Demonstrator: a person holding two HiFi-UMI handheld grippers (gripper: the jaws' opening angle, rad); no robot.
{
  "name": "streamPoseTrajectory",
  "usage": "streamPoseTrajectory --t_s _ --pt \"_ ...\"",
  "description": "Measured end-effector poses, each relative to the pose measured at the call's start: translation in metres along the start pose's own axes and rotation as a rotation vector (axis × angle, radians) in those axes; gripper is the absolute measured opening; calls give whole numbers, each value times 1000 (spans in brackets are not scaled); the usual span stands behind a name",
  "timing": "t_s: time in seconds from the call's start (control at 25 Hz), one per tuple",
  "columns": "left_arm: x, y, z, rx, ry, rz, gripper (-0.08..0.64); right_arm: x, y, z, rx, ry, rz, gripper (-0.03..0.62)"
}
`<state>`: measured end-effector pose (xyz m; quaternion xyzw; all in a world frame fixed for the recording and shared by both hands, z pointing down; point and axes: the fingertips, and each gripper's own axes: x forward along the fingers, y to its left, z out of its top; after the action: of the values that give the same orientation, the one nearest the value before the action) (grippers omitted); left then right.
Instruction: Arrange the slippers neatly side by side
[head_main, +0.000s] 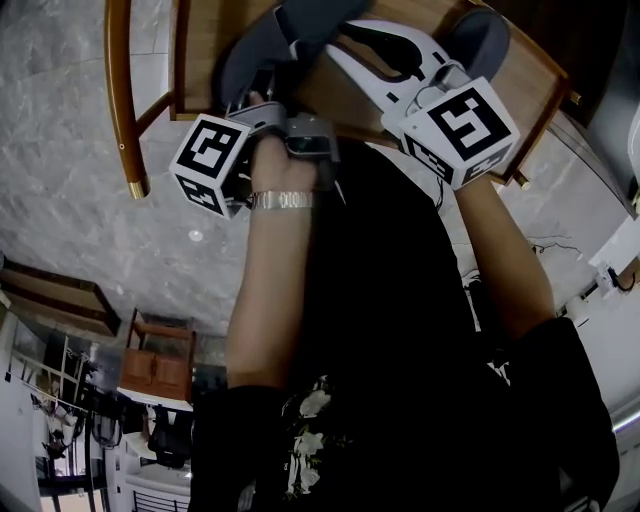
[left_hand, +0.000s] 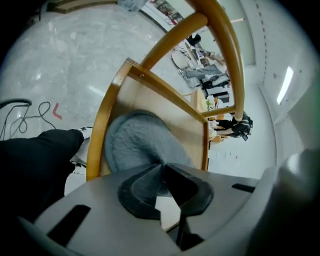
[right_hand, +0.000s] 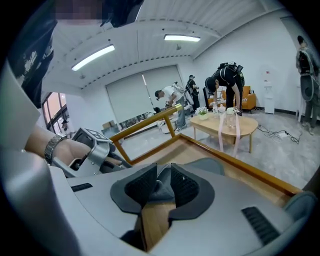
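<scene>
Two grey slippers lie on a wooden chair seat. One slipper is at the left, the other at the right. My left gripper holds the near edge of the left slipper, its pads pinched on the grey fabric. My right gripper reaches in between the two slippers. In the right gripper view its jaws are closed on a fold of grey slipper fabric. I cannot tell for certain which slipper that fold belongs to.
The chair has a curved wooden armrest on the left and a raised wooden rim round the seat. Marble floor lies all round. A low round table and several people stand far off in the right gripper view.
</scene>
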<state>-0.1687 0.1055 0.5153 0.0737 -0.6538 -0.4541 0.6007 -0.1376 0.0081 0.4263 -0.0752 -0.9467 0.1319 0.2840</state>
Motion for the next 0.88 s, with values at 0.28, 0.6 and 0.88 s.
streamPoseTrajectory --t_s 0.28,0.6,0.88 --pt "-3 -11 2 255 -29 22 11 -12 -12 4 49 -34 -27 71" --pt "-26 -53 -7 549 81 -27 8 -41 -21 17 76 -89 -94 63" --pt "-22 -70 -22 1012 232 -20 8 -70 -40 11 124 -139 -187 54"
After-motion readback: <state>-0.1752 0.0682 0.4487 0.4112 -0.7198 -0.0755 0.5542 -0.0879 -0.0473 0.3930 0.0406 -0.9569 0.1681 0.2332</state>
